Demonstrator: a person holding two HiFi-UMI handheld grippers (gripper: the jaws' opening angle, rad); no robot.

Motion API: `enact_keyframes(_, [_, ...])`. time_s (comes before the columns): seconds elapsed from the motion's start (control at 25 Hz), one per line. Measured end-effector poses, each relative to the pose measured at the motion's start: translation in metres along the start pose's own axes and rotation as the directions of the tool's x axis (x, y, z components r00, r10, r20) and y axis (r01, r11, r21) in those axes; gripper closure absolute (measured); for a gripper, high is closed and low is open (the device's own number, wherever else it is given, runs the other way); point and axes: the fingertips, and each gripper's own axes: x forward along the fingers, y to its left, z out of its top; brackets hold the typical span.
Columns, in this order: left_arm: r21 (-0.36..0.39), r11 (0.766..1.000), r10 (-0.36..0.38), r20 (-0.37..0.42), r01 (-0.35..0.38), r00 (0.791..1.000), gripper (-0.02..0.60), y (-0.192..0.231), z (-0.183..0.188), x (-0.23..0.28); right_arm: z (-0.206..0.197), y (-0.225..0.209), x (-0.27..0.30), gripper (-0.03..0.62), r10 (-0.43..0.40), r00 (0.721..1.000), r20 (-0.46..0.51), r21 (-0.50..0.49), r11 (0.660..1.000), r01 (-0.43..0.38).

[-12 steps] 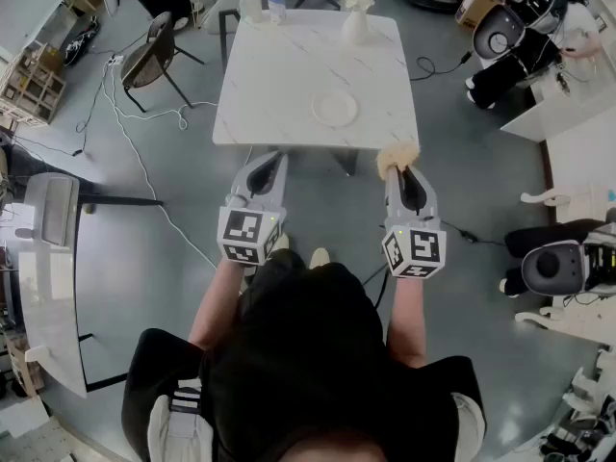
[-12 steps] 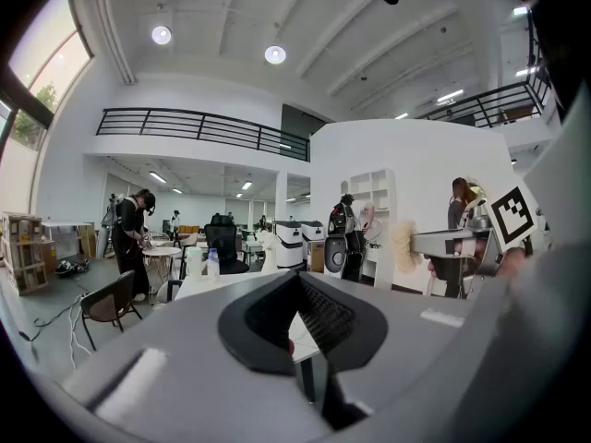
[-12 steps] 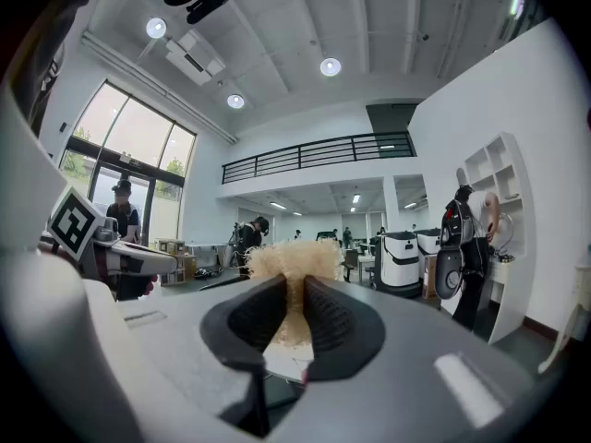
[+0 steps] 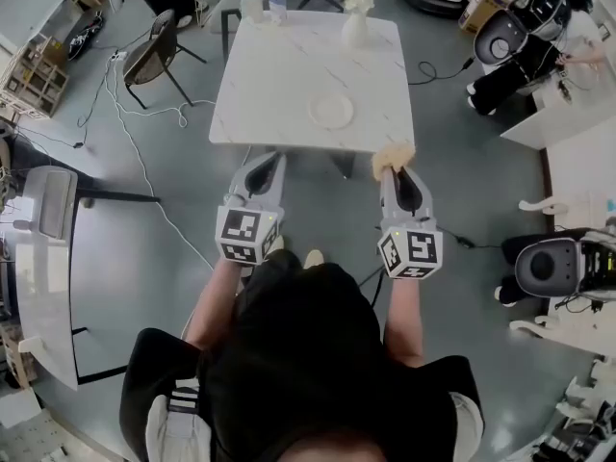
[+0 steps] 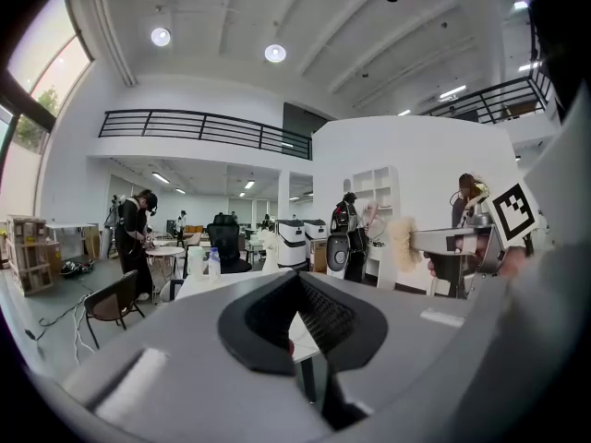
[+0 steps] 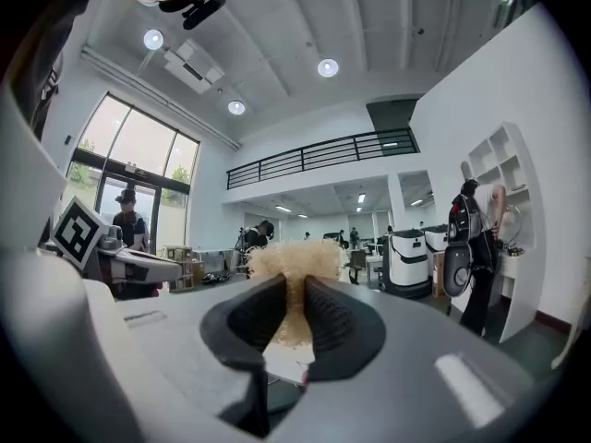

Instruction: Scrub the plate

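**Change observed.** Against the head view of half a second earlier, only a small shift is noted. The near edge of the desk [image 4: 279, 75] has drawn slightly closer to both gripper tips. The scrubbing pad [image 4: 394, 154] is now seen overlapping that edge at centre right of the frame. The plate [image 4: 330, 112] has not been disturbed. It is judged that the approach is under way and that scrubbing has not yet begun.

**Location of the plate.** The plate lies flat on the desk, right of the desk's centre and towards its near edge, in the upper middle of the head view. It is well apart from both grippers. A white vase [image 4: 355, 17] stands at the far edge of the desk.

**Right gripper [image 4: 397, 176].** The jaws are clamped on the pale, fibrous scrubbing pad, and a tuft protrudes beyond the fingertips. The gripper is held level and is pointed at the desk.

**Left gripper [image 4: 265, 166].** The jaws are fully together and nothing is held between them. The gripper is tilted slightly downward and is kept just short of the desk's near edge, left of centre in the frame.

**Arm pose.** Both forearms are extended forward from the body, roughly parallel. To reach the plate, the pad would have to be carried forward and lowered.
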Motion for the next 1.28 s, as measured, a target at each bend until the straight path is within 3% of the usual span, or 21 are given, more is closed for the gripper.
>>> enact_keyframes(0.32, [-0.015,0.999,0.052,-0.024,-0.052,0.998,0.574,-0.011,-0.009,0.008,-0.009,-0.016,0.015,0.533,0.051,0.998,-0.030,-0.007,0.999,-0.051])
enact_keyframes(0.64, [-0.017,0.997,0.072,-0.075,-0.073,0.995,0.574,0.014,-0.018,0.041,-0.018,-0.021,0.067,0.533,0.094,0.994,-0.062,0.000,0.996,-0.094])
enact_keyframes(1.0, [-0.056,0.998,0.027,-0.117,-0.033,0.993,0.574,0.055,-0.025,0.119,-0.032,-0.033,0.148,0.533,0.094,0.989,-0.111,0.011,0.996,-0.093])
enact_keyframes(1.28, [-0.072,0.995,-0.077,-0.113,0.069,0.991,0.574,0.084,-0.018,0.192,-0.021,-0.051,0.218,0.533,0.040,0.990,-0.133,0.020,0.999,-0.038])
